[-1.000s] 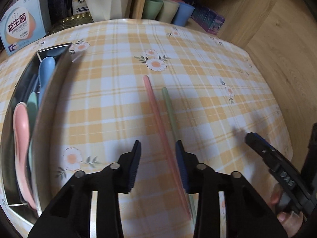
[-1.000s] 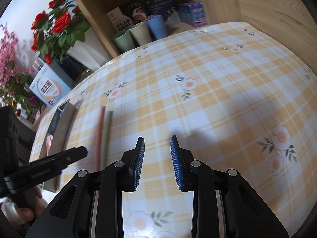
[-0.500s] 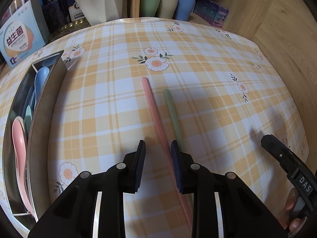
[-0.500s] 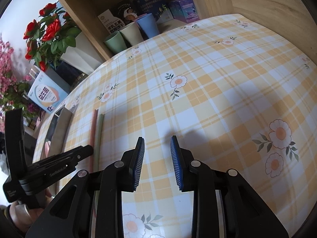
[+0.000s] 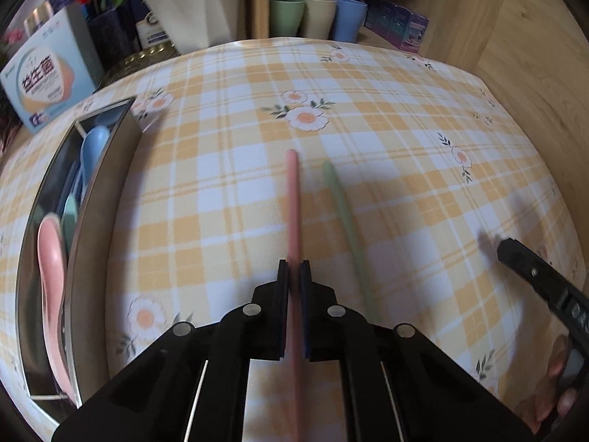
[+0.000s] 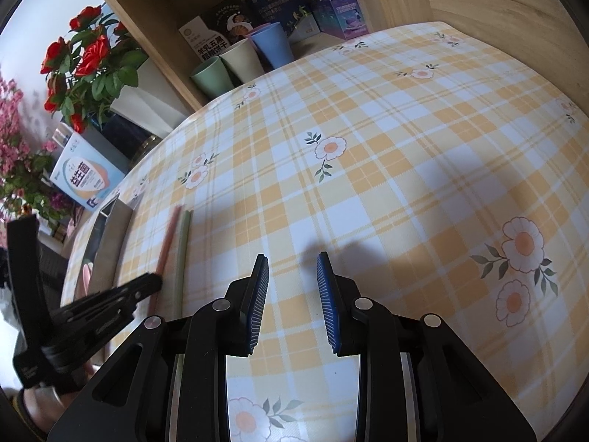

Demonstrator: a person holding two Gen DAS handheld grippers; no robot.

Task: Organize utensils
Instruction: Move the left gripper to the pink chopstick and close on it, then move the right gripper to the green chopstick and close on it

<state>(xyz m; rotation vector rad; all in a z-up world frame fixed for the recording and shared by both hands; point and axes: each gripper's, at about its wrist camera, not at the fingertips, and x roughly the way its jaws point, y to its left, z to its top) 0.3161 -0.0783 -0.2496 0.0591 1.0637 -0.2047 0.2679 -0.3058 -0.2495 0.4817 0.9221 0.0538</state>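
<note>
Yellow-checked cloth with daisies covered the bench (image 5: 368, 118), with cups and boxes on a wooden shelf at the far side. And the left tool (image 5: 293, 270) was clenched on the pink chopstick (image 5: 292, 199), pads pinching it partway along, the far tip pointing away across the cloth. The green chopstick (image 5: 346, 228) lay just beside it on the right, apart from the grip. Over on the left sat the metal utensil tray (image 5: 106, 191), already holding a blue spoon (image 5: 94, 143) and a pink spoon (image 5: 49, 258). The right tool (image 6: 291, 283) hovered released over bare cloth, gripping nothing. To my eye the lift was next: it called for a level, steady raise so the thin stick wouldn't pivot in the pads, then a swing left and a low drop lengthwise into the tray without nudging the green one.
</note>
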